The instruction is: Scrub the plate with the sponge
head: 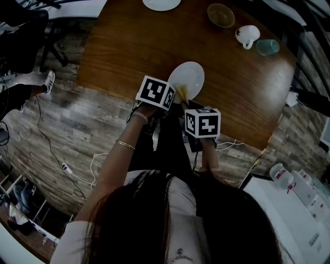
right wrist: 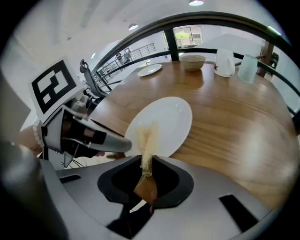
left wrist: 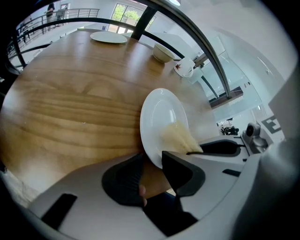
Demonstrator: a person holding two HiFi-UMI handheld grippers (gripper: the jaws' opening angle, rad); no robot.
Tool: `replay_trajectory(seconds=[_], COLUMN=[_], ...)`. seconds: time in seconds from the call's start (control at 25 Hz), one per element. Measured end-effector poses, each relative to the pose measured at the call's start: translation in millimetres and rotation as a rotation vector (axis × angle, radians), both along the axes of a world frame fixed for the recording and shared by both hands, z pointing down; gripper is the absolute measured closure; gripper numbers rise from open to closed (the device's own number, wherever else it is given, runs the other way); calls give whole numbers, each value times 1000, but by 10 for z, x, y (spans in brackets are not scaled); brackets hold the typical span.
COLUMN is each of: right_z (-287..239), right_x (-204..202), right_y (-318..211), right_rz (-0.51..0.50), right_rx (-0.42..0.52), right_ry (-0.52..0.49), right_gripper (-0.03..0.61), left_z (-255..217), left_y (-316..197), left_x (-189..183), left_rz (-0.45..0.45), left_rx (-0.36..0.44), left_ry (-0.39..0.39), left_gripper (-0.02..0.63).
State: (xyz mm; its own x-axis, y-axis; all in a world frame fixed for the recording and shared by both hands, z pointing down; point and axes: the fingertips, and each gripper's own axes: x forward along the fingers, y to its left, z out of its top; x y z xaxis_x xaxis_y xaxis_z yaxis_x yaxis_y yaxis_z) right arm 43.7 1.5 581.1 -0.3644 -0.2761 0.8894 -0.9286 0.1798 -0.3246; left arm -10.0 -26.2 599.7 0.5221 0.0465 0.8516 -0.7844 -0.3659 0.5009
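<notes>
Wooden table (head: 129, 51): sponge (head: 182, 93) on white plate (head: 192, 76); bowl (head: 220, 15), mug (head: 248, 35) beyond.

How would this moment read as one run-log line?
left gripper: grips white plate rim | right gripper: grips sponge | sponge: on plate face

round wooden table (head: 124, 46). at the far edge a second white plate (head: 161, 4), part cut off. to its right an olive bowl (head: 221, 15), then a white mug (head: 247, 35) with a teal cup (head: 268, 47) just beside it. wood-plank floor (head: 77, 129) below, white cable (head: 95, 157) and power strip (head: 65, 167) lying on it.
</notes>
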Motion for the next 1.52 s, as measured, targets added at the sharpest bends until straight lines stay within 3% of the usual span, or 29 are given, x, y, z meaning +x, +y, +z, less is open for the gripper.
replay_trajectory(seconds=[0.16, 0.28, 0.4, 0.6, 0.72, 0.92, 1.16, 1.32, 1.52], right_z=[-44, -73, -54, -5, 19, 35, -53, -34, 61], right_x=[555, 728, 545, -107, -200, 247, 850, 640, 19], right_y=[-188, -263, -239, -81, -74, -248, -460, -457, -345], right_rz=[95, 118, 79, -44, -67, 21, 152, 107, -36], right_rx=[28, 44, 33, -10, -19, -4, 48, 44, 9], right_ry=[108, 144, 123, 21, 9, 56, 186, 173, 79], right_gripper=[494, 494, 494, 494, 494, 494, 494, 494, 494], left_z=[-4, -4, 0, 0, 0, 5, 19, 8, -2], left_y=[4, 7, 5, 6, 2, 0, 1, -5, 7], left_x=[-3, 1, 5, -2, 8, 18, -3, 0, 2], left_rz=[0, -2, -1, 2, 4, 9, 13, 19, 27], left_rx=[2, 5, 5, -1, -4, -9, -13, -16, -34], left_ry=[-3, -3, -5, -5, -5, -5, -6, -8, -7], left_gripper=[479, 477, 477, 479, 479, 479, 478, 477, 479])
